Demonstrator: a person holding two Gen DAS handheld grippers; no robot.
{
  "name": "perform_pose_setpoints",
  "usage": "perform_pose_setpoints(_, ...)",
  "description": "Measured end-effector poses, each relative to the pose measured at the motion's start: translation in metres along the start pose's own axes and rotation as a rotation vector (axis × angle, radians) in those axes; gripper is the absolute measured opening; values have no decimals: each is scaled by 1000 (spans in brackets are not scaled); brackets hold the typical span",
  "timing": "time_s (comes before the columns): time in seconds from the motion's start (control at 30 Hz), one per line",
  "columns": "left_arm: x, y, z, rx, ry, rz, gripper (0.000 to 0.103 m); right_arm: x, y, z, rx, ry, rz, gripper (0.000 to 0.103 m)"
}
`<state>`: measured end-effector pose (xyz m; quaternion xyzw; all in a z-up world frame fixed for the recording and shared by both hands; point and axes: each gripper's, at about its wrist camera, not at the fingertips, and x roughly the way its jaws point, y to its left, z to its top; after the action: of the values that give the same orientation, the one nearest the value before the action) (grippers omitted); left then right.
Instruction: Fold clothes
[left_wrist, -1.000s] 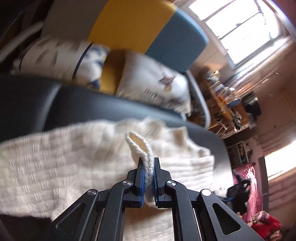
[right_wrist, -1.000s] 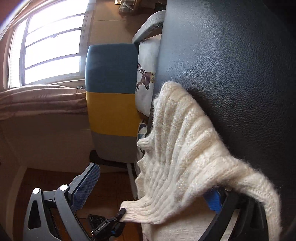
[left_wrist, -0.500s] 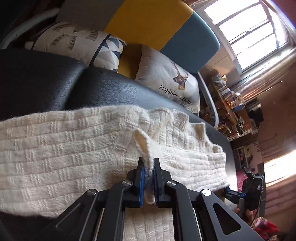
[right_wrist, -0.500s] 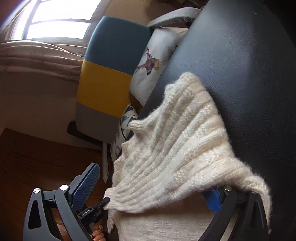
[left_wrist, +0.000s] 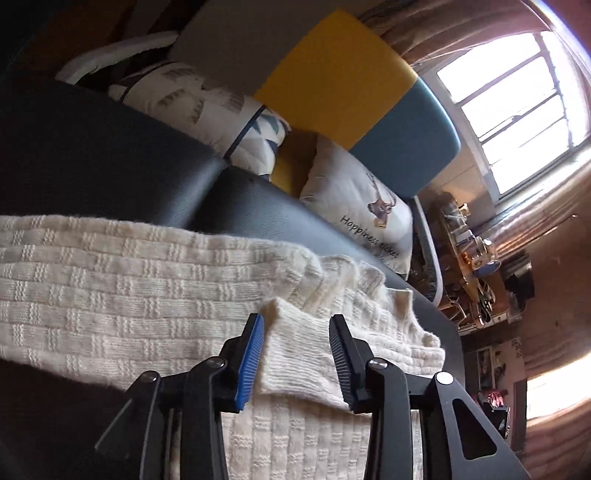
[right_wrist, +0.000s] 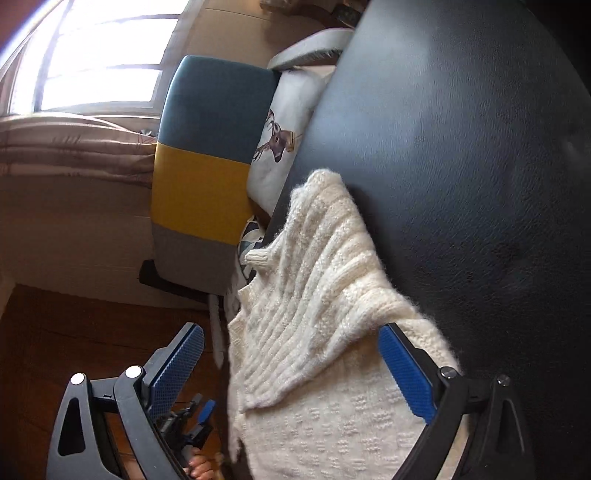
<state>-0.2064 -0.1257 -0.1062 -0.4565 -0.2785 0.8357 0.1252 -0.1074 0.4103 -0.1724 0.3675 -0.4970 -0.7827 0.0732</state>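
Surface: black padded bench (left_wrist: 110, 166).
Sweater (left_wrist: 110, 295): cream knit, lying folded across it; likely soft, floppy, stretchy, best pinched at ribbed edges.
Left claw (left_wrist: 297, 354): open, straddling the cuff.
Right claw (right_wrist: 291, 365): open, empty.

The cream basket-weave knitted sweater (left_wrist: 140, 295) ran off the lower and left picture edges. Clutter on the distant wooden desk (left_wrist: 469, 258) was too small to identify.
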Motion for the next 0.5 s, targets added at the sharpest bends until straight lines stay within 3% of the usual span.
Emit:
perform_pose_setpoints(0.1, 20, -29, -10, 130, 49, 12, 47, -9, 28, 8, -243, -48, -97, 98)
perform_pose_setpoints(0.17, 42, -51, -20, 207, 95, 19, 47, -1, 31, 21, -303, -26, -175, 97)
perform_pose_setpoints(0.2, 52, -61, -27, 240, 115, 13, 47, 4, 28, 28, -305, -7, -197, 89)
perform_pose_setpoints(0.23, 61, -71, -33, 274, 136, 7, 47, 12, 21, 37, -279, 23, -188, 71)
perform_pose_setpoints(0.27, 69, -81, -40, 308, 153, -1, 47, 20, 12, 46, -237, 48, -179, 66)
perform_pose_setpoints(0.33, 81, -101, -53, 365, 181, -15, 47, 35, -6, 63, -164, 87, -159, 64)
perform_pose_setpoints(0.5, 114, -143, -76, 504, 234, -45, 47, 75, -25, 86, -120, 178, -137, 64)
